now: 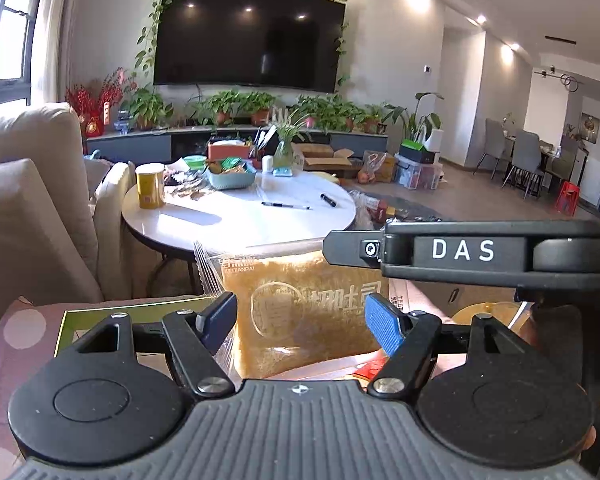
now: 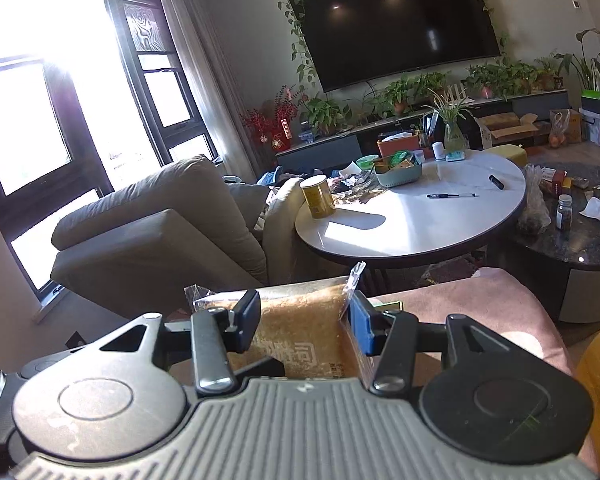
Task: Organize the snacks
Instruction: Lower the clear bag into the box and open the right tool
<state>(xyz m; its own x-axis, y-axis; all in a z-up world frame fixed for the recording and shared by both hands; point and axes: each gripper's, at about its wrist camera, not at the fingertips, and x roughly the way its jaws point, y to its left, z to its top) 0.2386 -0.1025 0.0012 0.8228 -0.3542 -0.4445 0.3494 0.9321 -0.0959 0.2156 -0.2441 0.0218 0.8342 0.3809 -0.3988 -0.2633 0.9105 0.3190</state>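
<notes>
A clear bag of sliced toast bread (image 1: 304,312) with white print is held up in front of me. My left gripper (image 1: 300,320) has its blue pads on both sides of the bag's lower part. In the right wrist view the same bag (image 2: 300,328) sits between the right gripper's (image 2: 304,320) pads, which press its end. The body of the right gripper, marked DAS (image 1: 464,250), shows in the left wrist view above the bag's right end. A teal snack basket (image 1: 232,178) stands on the round white table (image 1: 240,220).
A yellow can (image 1: 151,186), two pens (image 1: 286,205) and clutter lie on the white table. A beige sofa (image 1: 28,208) is at left. A dark low table (image 2: 580,232) with a bottle stands at right. A green box (image 1: 100,320) lies on a pink cushion below.
</notes>
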